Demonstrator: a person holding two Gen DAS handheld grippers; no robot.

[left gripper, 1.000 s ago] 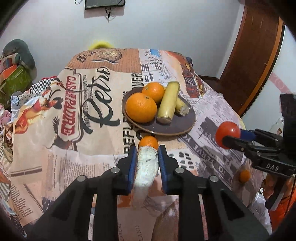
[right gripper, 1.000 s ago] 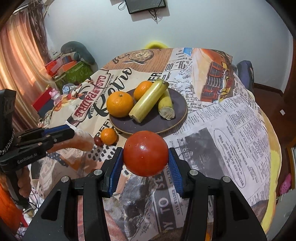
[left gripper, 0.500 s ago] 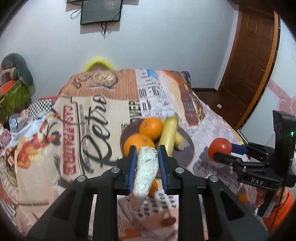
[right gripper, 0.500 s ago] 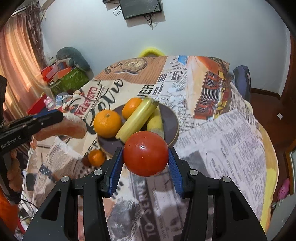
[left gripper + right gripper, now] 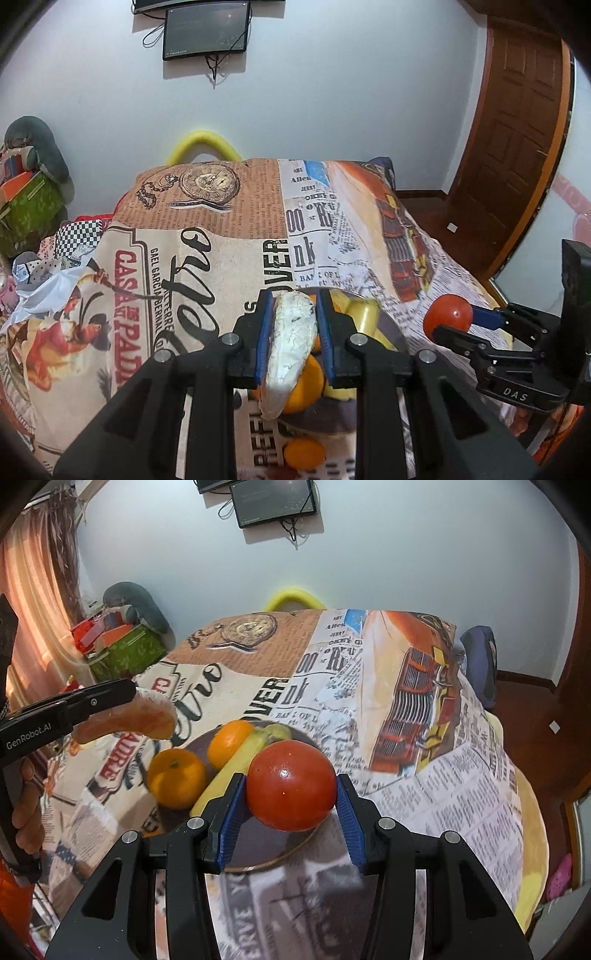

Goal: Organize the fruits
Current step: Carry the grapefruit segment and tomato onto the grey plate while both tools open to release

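The left gripper point(image 5: 293, 332) squeezes a long wedge of fruit point(image 5: 291, 343) between its blue pads; the wedge looks white and crinkly on one side and orange-pink on the other, maybe a slice of papaya, but it is hard to be sure. It is held up in the air above the near edge of the dark plate point(image 5: 258, 853). The right gripper point(image 5: 291, 805) is clamped on a round red tomato point(image 5: 291, 784), also off the table and over the near side of the plate. On the plate sit two oranges point(image 5: 176, 778), one in front of the other, with a long yellow banana point(image 5: 236, 766) beside them and a second banana tucked behind it. A small orange point(image 5: 303, 453) lies on the tablecloth point(image 5: 461, 786) just beside the plate, on the near side. The cloth has old newspaper pictures, a red truck and a pocket watch. A dark screen point(image 5: 205, 33) hangs on the white wall behind the table.
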